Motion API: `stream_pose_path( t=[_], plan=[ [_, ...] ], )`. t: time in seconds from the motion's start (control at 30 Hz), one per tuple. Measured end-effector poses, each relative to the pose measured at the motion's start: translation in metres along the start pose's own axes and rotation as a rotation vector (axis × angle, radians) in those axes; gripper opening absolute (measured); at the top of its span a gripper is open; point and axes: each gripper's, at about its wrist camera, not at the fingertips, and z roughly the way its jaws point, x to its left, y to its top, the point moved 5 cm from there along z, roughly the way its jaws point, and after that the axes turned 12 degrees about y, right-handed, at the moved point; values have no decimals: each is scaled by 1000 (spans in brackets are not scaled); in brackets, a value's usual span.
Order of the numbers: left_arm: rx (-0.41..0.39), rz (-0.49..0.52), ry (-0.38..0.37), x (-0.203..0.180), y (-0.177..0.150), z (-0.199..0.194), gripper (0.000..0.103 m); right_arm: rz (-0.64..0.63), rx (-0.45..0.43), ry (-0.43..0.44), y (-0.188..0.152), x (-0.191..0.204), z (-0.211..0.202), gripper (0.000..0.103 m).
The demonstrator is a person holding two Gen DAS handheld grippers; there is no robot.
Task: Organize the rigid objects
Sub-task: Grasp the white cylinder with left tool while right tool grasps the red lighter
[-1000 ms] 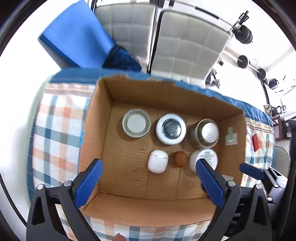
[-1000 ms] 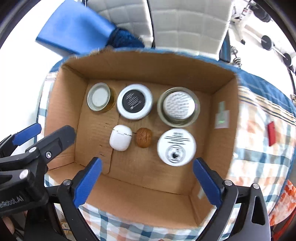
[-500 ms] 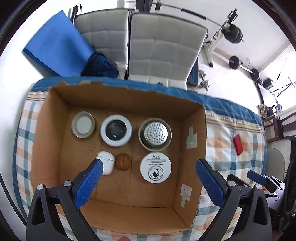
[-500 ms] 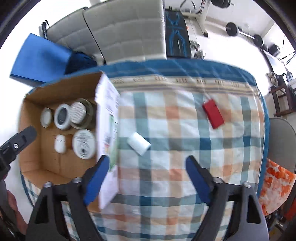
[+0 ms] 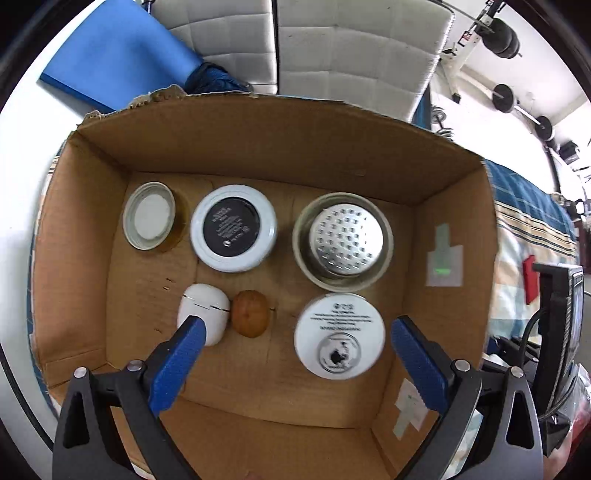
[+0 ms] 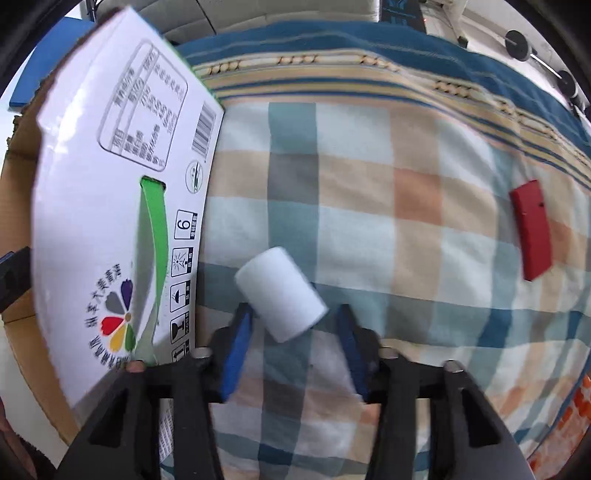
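I am closing the right hand-held gripper (image 6: pixel 291 345) squarely around the white cylinder (image 6: pixel 280 293) (left hand-held gripper (image 5: pixel 293 363) gaping over the cardboard box (image 5: pixel 258 147)), centring it before lifting.

left of right fingers (image 6: pixel 236 347): printed box wall (image 6: pixel 110 206) stands close
right of them: open checked cloth (image 6: pixel 424 258)
below left fingers (image 5: pixel 177 362): bare box floor (image 5: pixel 258 373)

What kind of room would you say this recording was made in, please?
Probably a room at home that doubles as a gym: a barbell rack with weight plates, white padded cushions, and a table under a checked cloth holding a cardboard box.
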Motion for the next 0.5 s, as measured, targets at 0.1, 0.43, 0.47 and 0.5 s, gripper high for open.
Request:
stream_pose_path(
  t=[0.1, 0.43, 0.47, 0.5],
  plan=[
    [7, -12, -13, 2, 0, -1, 103, 48, 23, -11, -6, -11, -1, 5],
    [-122, 43, -79, -40, 4, -72, 103, 221, -7, 76, -74, -83, -45, 14],
    [-135, 61, -93, -50, 4, -80, 103, 252, -32, 100, -80, -92, -54, 23],
    [-149, 86, -106, -63, 1, -90, 103, 274, -60, 125, -87, -100, -62, 29]
  ],
)
